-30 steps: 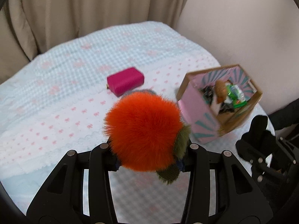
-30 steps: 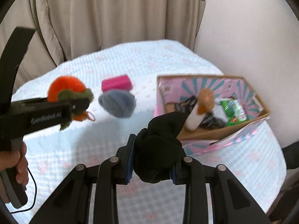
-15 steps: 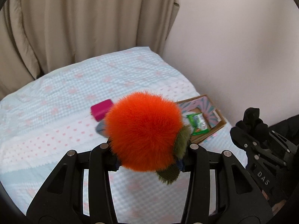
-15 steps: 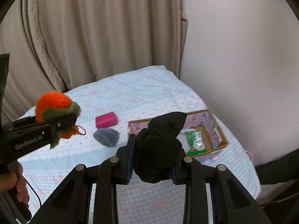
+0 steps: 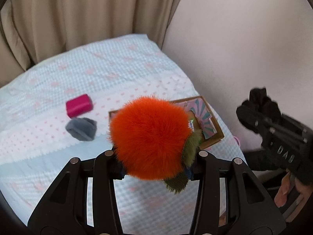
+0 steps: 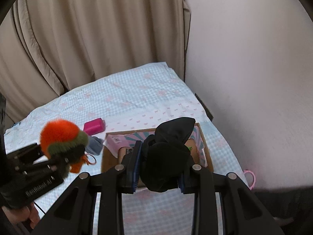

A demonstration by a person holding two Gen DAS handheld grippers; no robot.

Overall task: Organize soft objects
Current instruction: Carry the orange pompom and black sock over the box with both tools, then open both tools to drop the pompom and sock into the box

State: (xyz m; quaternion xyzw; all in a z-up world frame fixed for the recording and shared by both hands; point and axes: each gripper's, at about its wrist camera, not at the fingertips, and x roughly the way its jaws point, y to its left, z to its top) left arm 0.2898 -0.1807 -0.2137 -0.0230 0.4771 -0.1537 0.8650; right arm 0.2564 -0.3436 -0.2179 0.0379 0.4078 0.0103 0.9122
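Item one: left tool [image 5: 154, 163], jaws narrowed and clamped on an orange pompom [image 5: 149, 138] with an olive-green fur trim, carried in the air above the bed [image 5: 117, 74]. Item two: right tool [image 6: 158, 171], jaws narrowed and clamped on a black soft bundle [image 6: 166, 156], likewise in the air, over the near side of the cardboard box [image 6: 207, 154]. Item three: the box, patterned pink and teal inside, near the bed's right edge by the wall, already holding small items, partly hidden. Item four: grey soft piece [image 5: 81, 129] and pink block [image 5: 78, 105], lying on the bed left of the box, well apart from both tools. Step in hand, as judged: carrying both held pieces to their place, likely the box. To do it well, bring each tool over the open box in turn, lower before letting go so the fluffy pompom does not catch the rim, and keep the tools from crossing. Pose: both tools angled downward toward the bed, side by side; a hand [image 5: 289, 188] grips the right tool's handle.
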